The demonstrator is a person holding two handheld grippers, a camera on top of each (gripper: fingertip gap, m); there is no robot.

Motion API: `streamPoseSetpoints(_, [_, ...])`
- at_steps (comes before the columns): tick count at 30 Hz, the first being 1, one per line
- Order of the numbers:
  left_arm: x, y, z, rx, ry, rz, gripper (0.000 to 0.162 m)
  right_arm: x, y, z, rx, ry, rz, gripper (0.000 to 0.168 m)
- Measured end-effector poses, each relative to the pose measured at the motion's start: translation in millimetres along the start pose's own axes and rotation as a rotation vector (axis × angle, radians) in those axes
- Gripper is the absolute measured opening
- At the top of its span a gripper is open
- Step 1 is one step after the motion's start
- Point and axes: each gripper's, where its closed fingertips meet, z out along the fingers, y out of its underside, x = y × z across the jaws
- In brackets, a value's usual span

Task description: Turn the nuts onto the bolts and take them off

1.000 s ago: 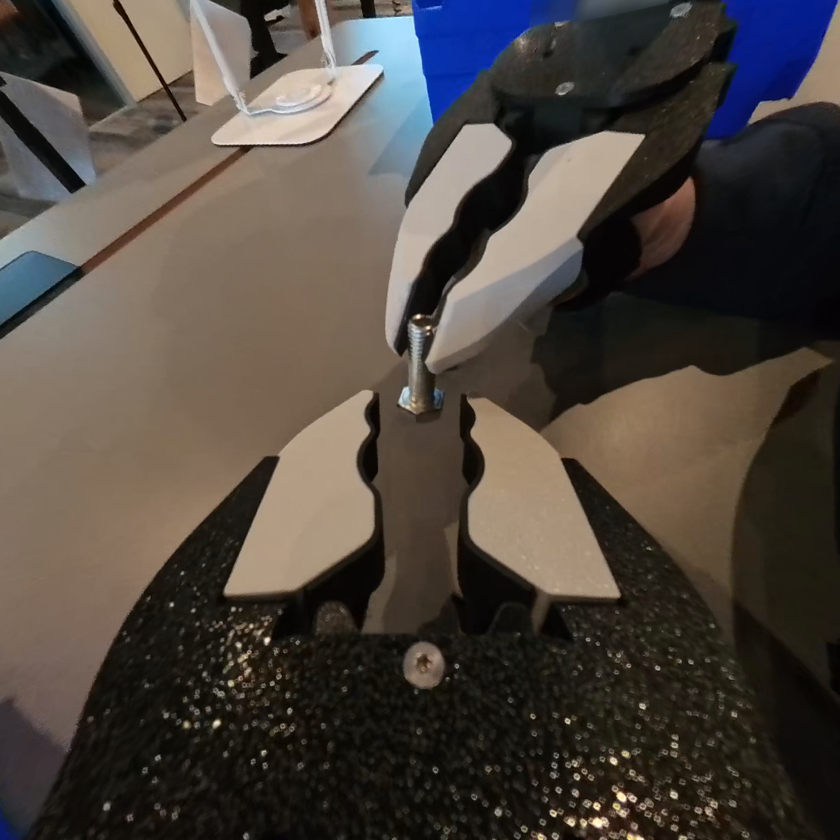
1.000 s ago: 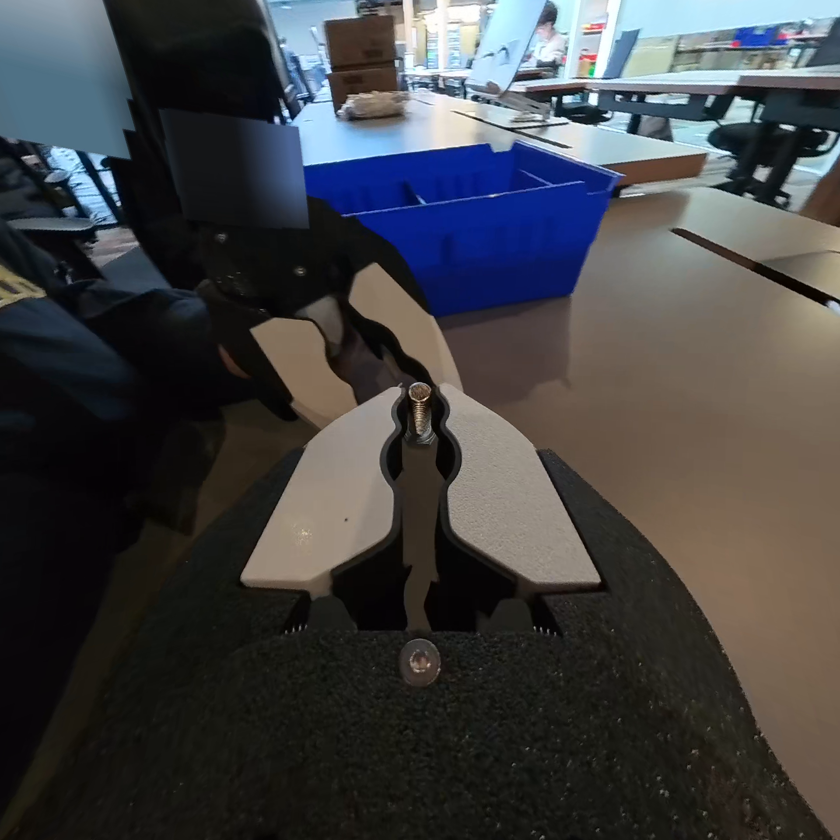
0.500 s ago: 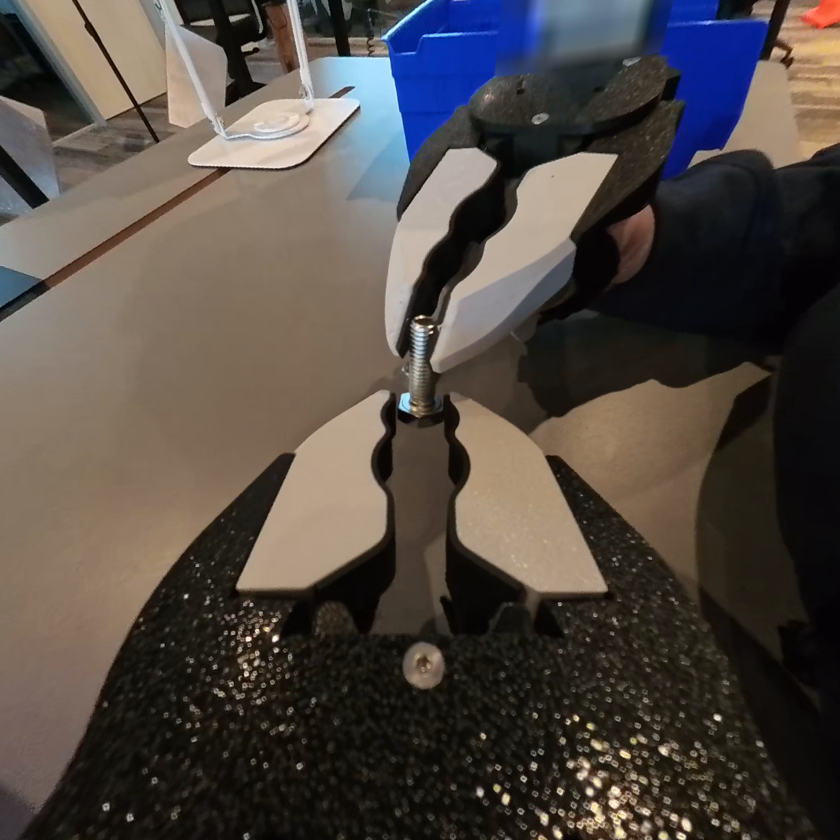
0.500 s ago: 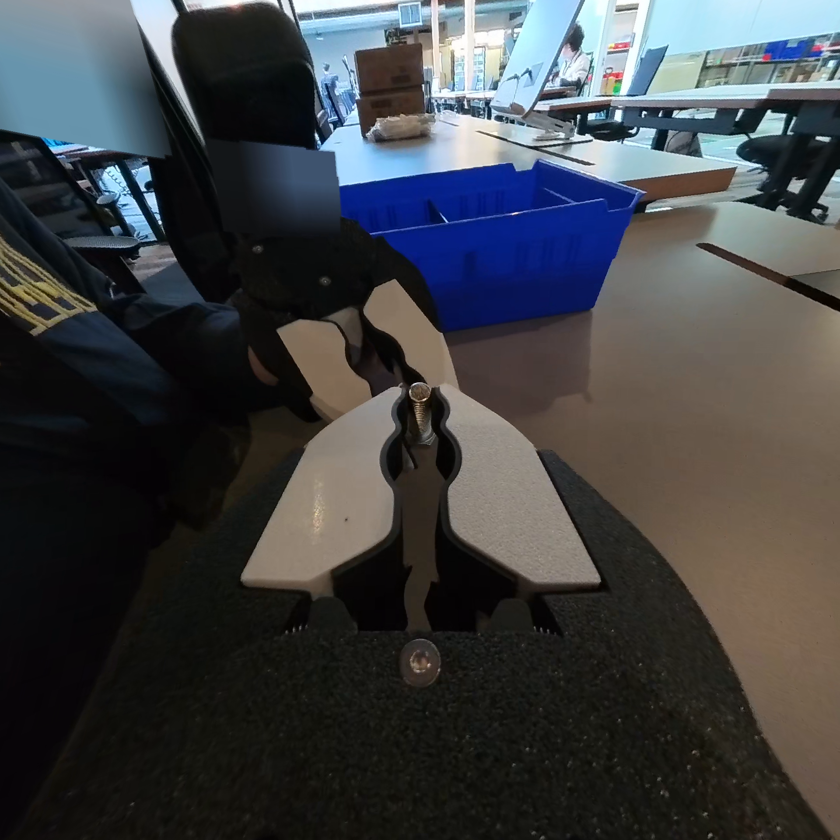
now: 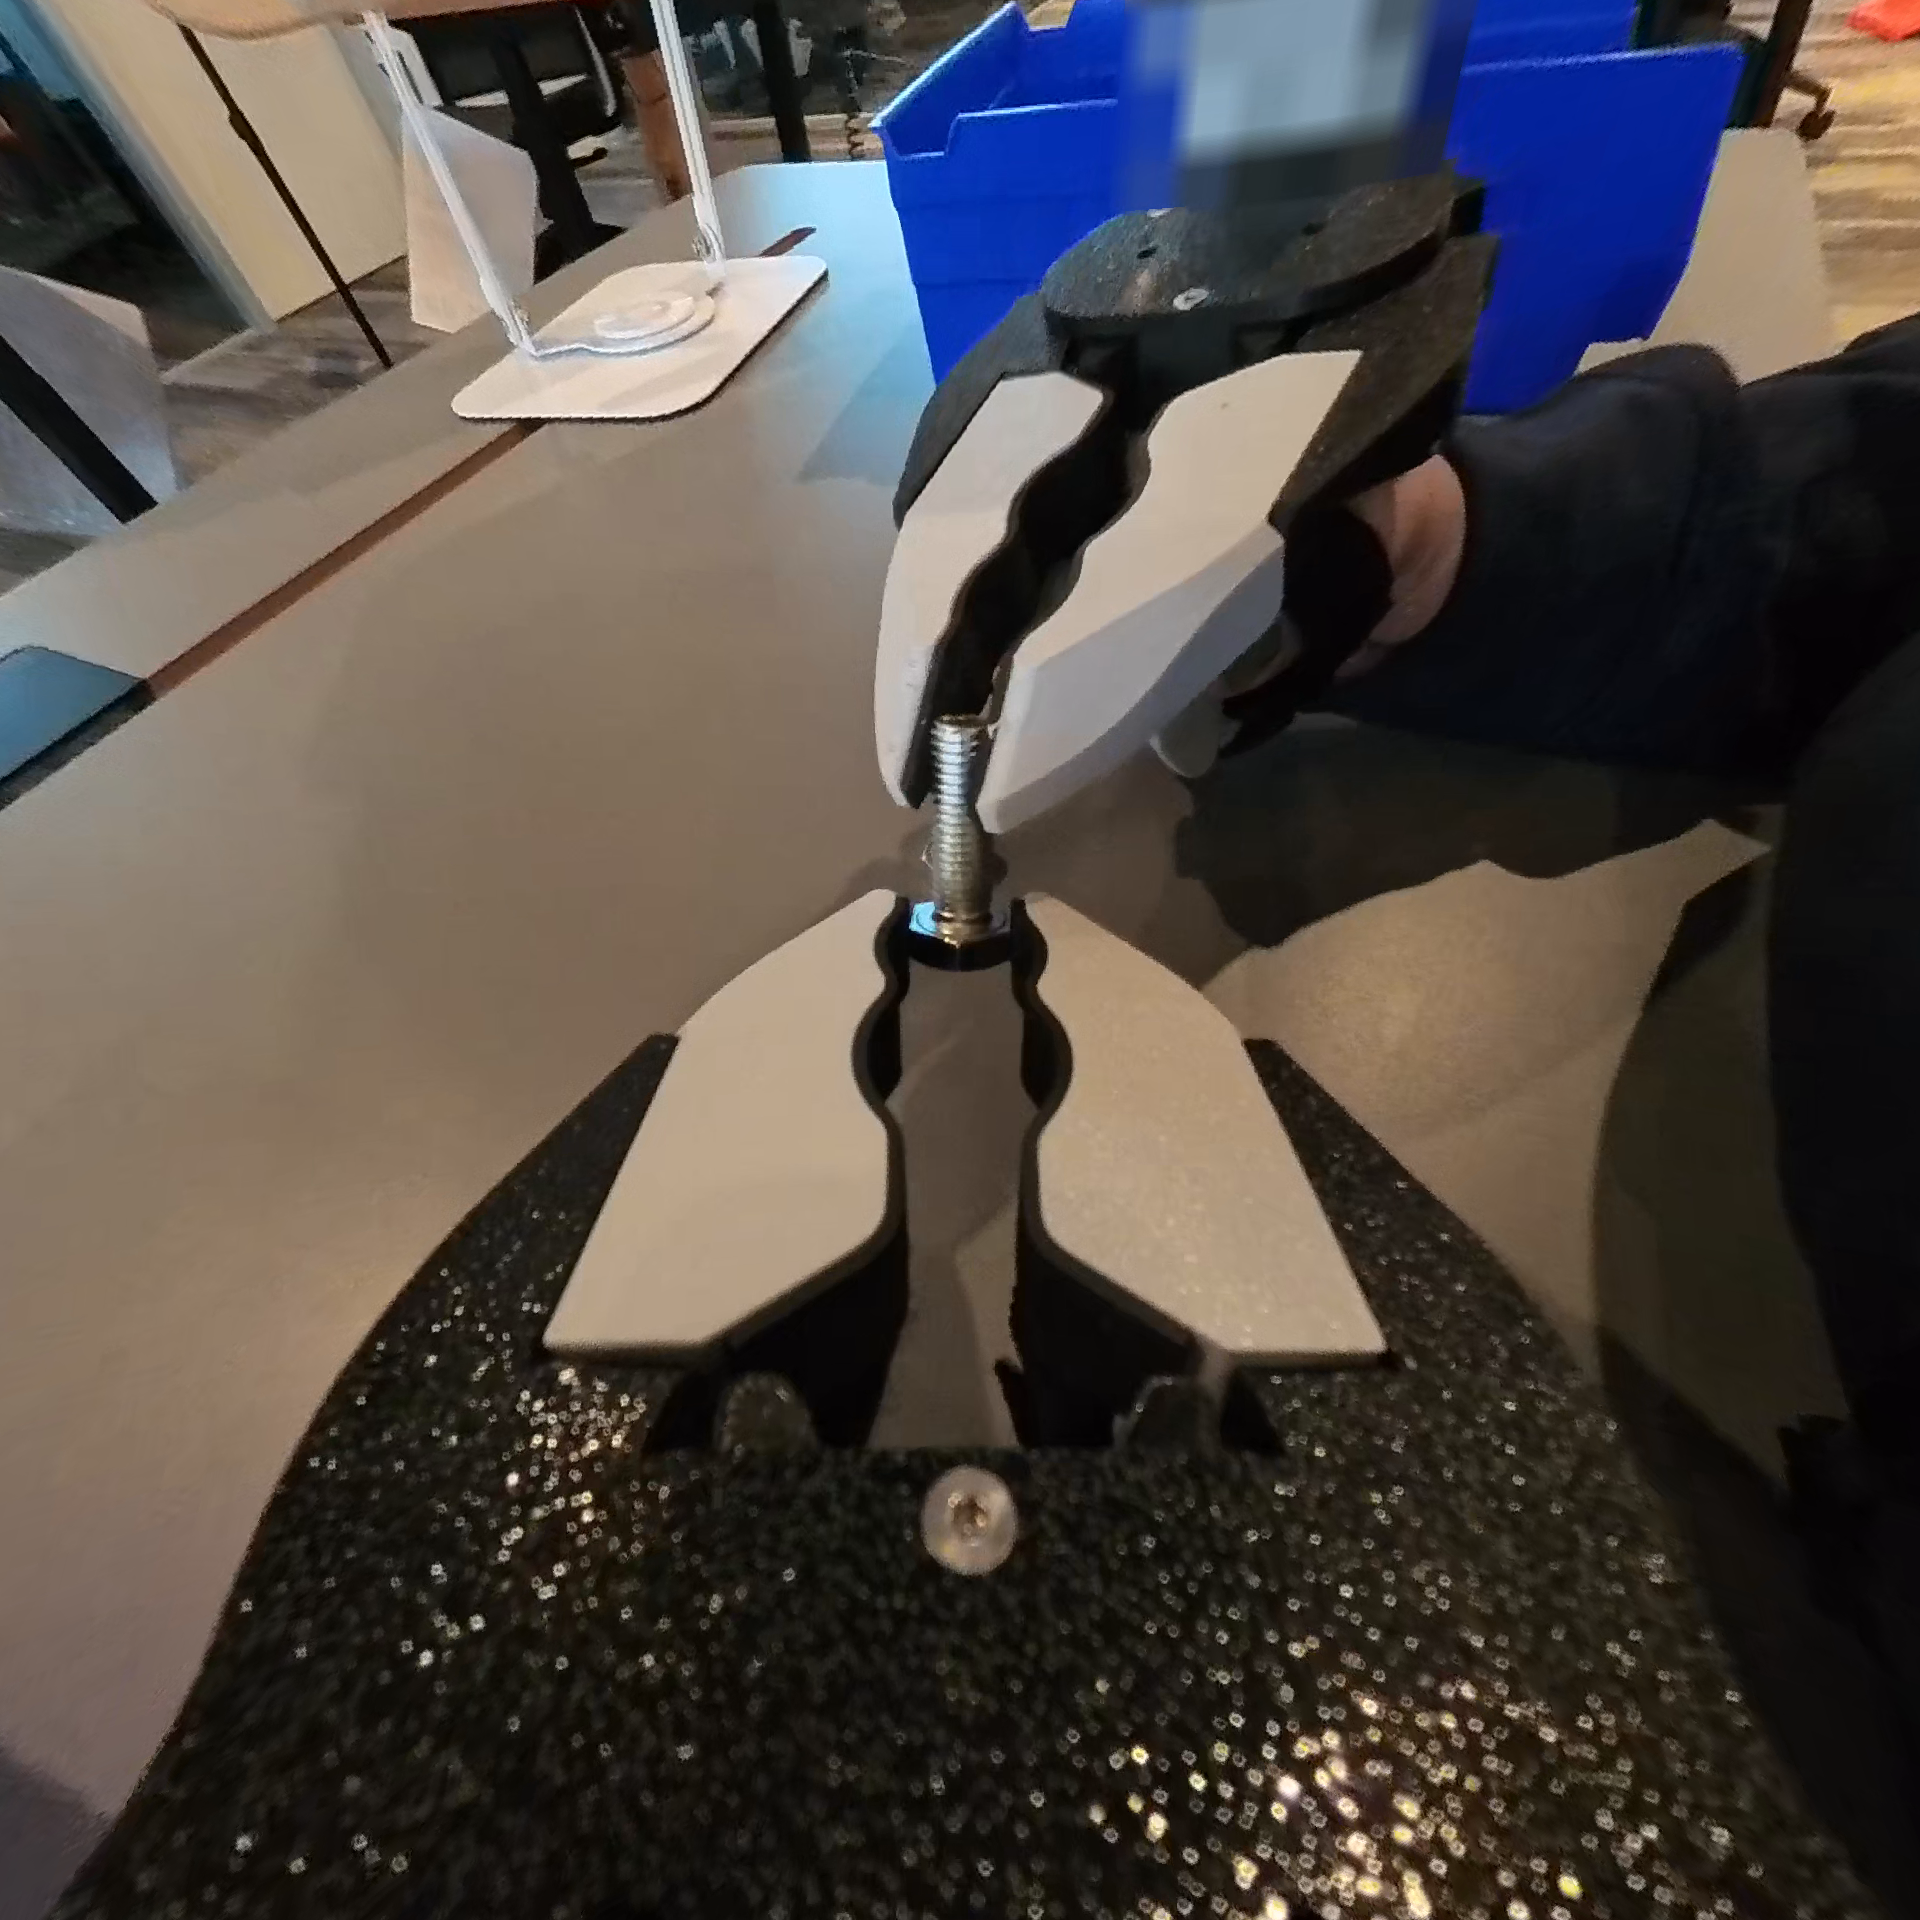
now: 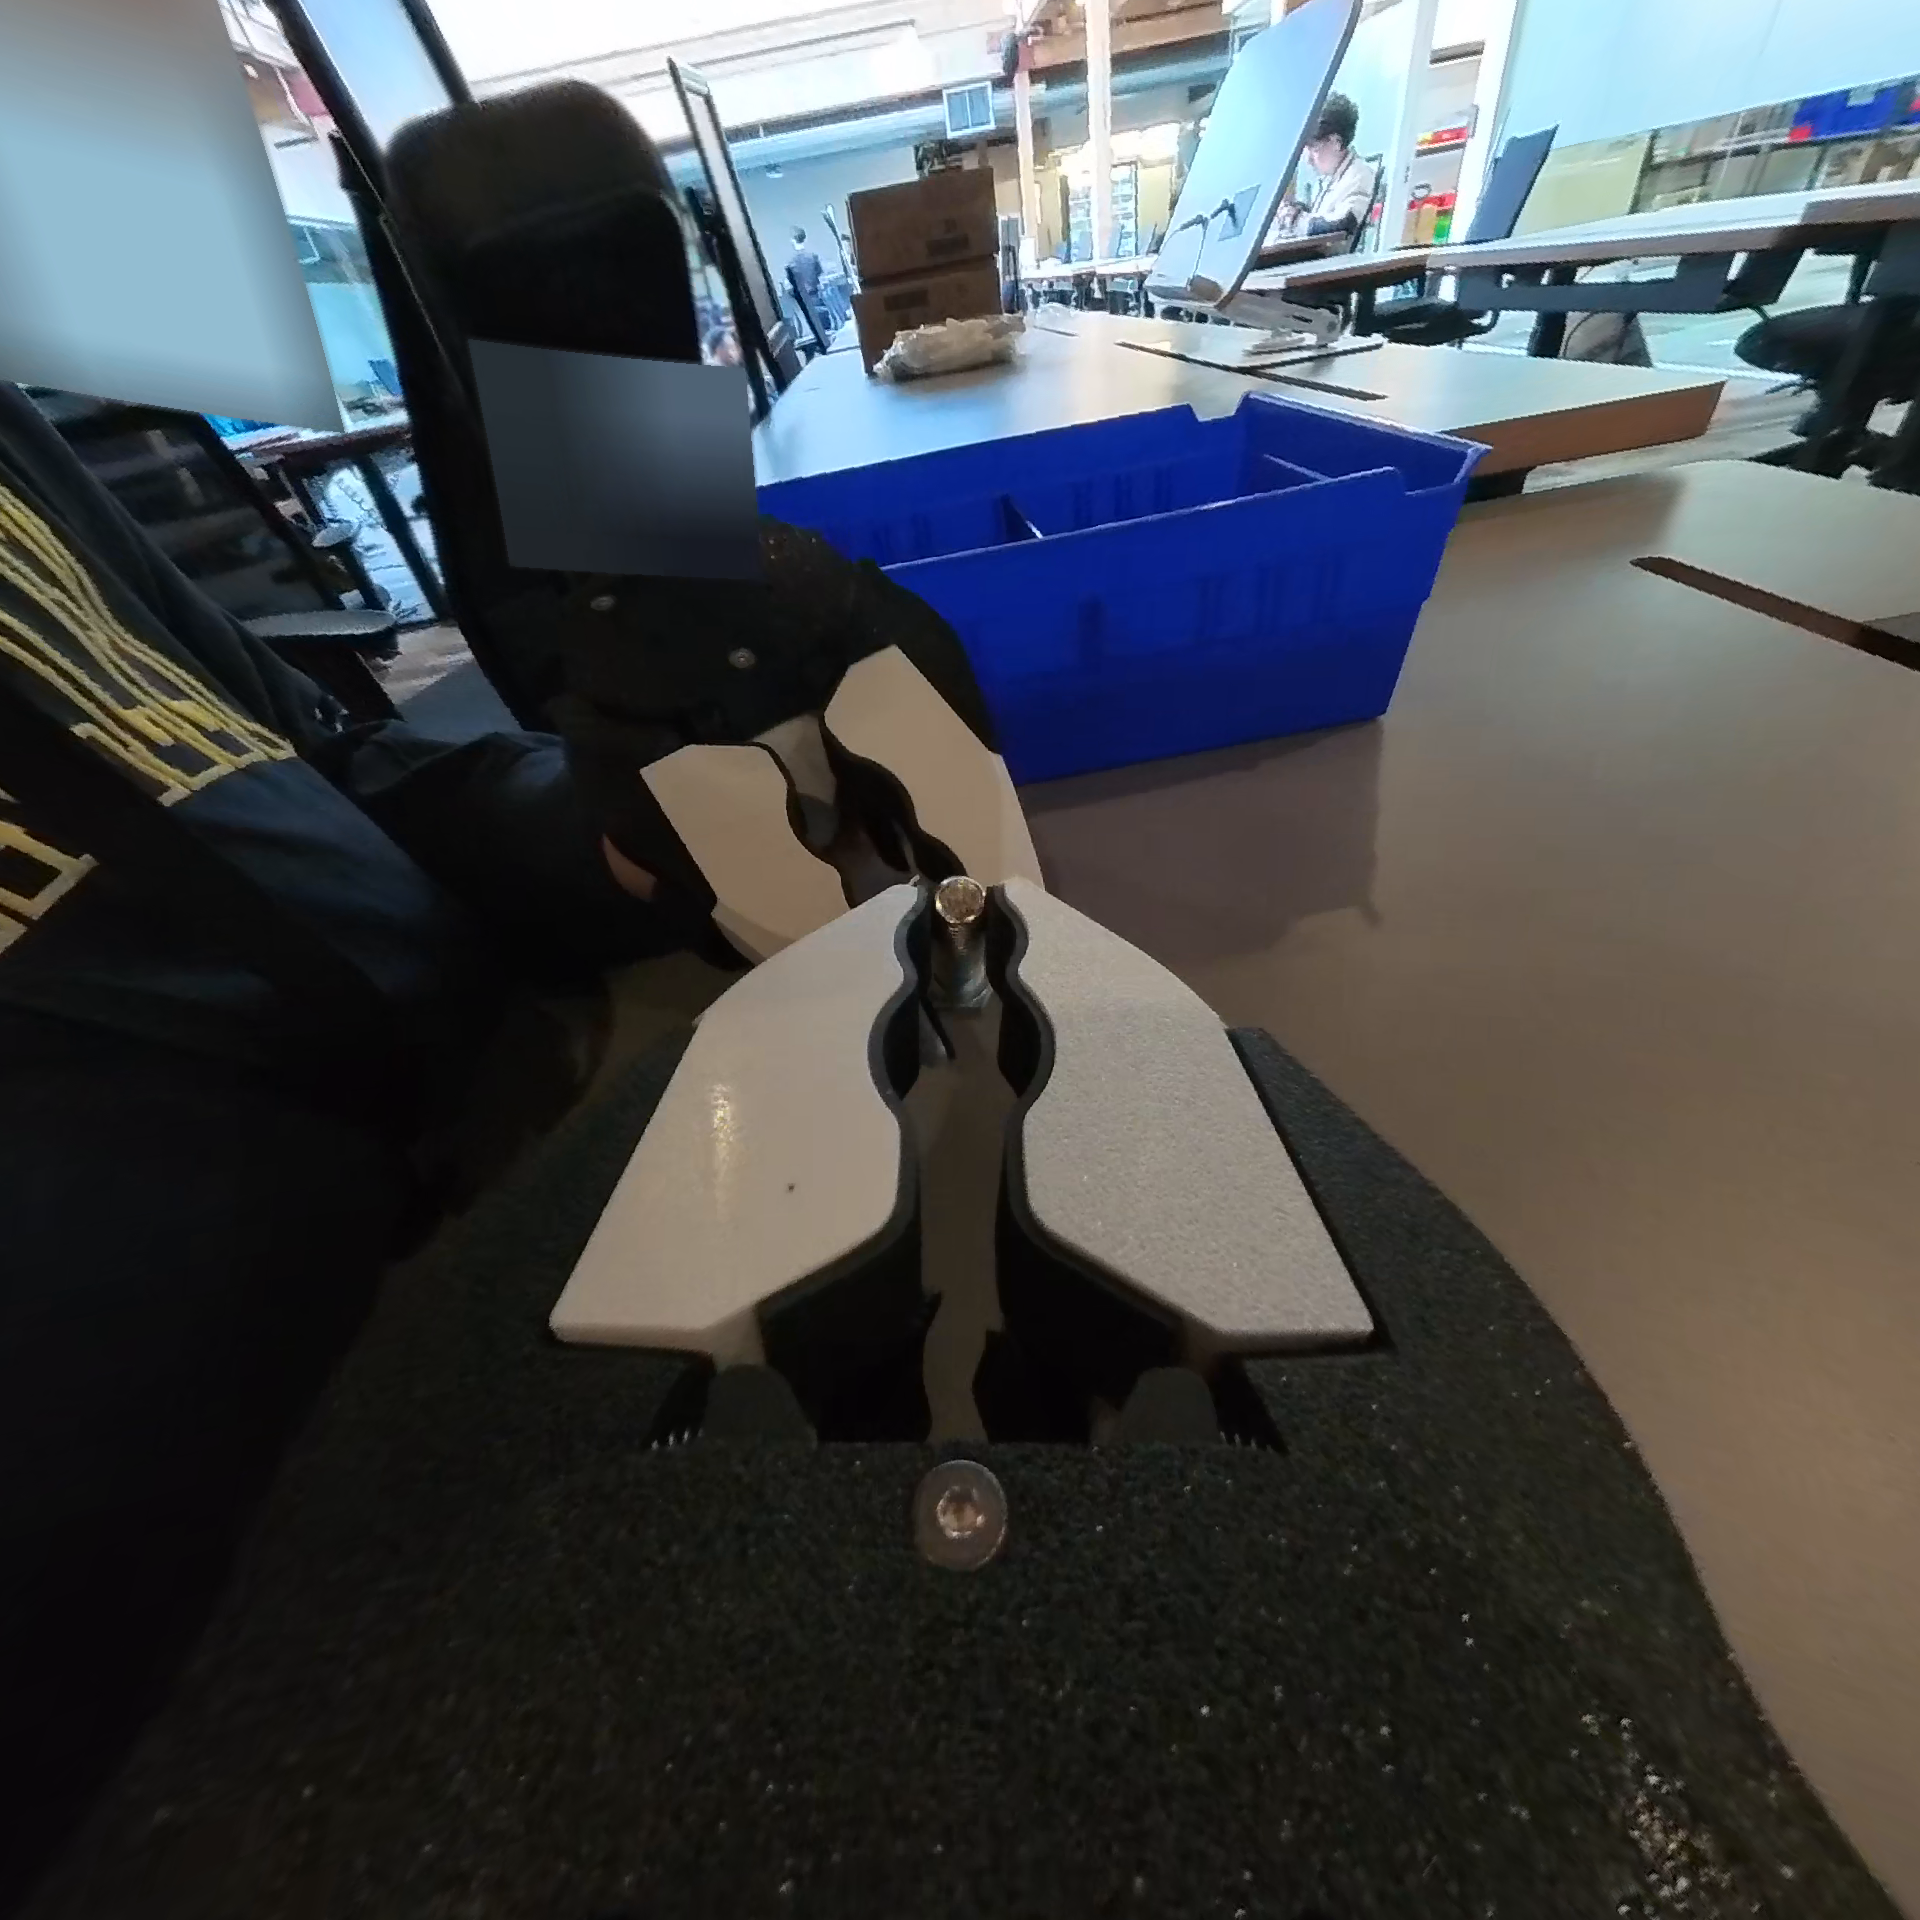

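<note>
A silver bolt point(image 5: 954, 831) stands upright on the grey table point(image 5: 416, 831), threads up, with a nut point(image 5: 956, 928) low on its shank. My left gripper point(image 5: 958, 916) is low at the table and shut on the nut, one fingertip touching each side. My right gripper point(image 5: 951, 784) comes down from above and is shut on the bolt's threaded top. In the right wrist view the bolt point(image 6: 956, 940) sits between the tips of my right gripper point(image 6: 961, 902). The left gripper's white fingers point(image 6: 748, 831) show just behind it.
A blue divided bin point(image 6: 1195, 623) stands on the table behind the bolt; it also shows in the left wrist view point(image 5: 1558, 156). A clear stand on a white base point(image 5: 623, 343) is at the far left. A person's dark sleeve point(image 5: 1662, 540) fills the right side.
My left gripper moved forward and closed from wide open until its fingertips met the nut. My right gripper kept its hold on the top of the bolt.
</note>
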Motion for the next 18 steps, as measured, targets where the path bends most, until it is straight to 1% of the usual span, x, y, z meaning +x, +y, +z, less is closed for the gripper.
streamPoseSetpoints(2, [-1.1, 1.5, 0.8, -0.009, -0.004, -0.017, 0.018, 2.6, 0.7, -2.4, -0.002, -0.004, -0.008, 0.011])
streamPoseSetpoints(4, [-6.0, 4.6, -0.1, -0.022, -0.028, -0.025, 0.018, 10.1, -0.9, -11.3, -0.004, 0.026, -0.009, 0.029])
streamPoseSetpoints(5, [-7.5, 4.1, -1.3, -0.015, -0.033, -0.034, 0.018, 15.0, 1.4, -17.1, -0.023, 0.045, -0.006, 0.034])
streamPoseSetpoints(8, [-10.9, 0.4, -4.6, 0.017, -0.041, -0.061, 0.018, 32.0, 25.1, -33.8, -0.186, 0.137, -0.027, 0.034])
streamPoseSetpoints(11, [-12.1, 0.7, -5.2, 0.021, -0.042, -0.069, 0.018, 40.6, 57.4, -42.6, -0.378, 0.168, -0.019, 0.031])
streamPoseSetpoints(13, [-12.5, 0.7, -5.2, 0.020, -0.048, -0.065, 0.018, 42.4, 68.3, -43.9, -0.449, 0.177, -0.023, 0.028])
streamPoseSetpoints(18, [-11.6, 0.8, -4.9, 0.020, -0.042, -0.066, 0.018, 49.7, 85.7, -44.8, -0.566, 0.232, -0.057, 0.025])
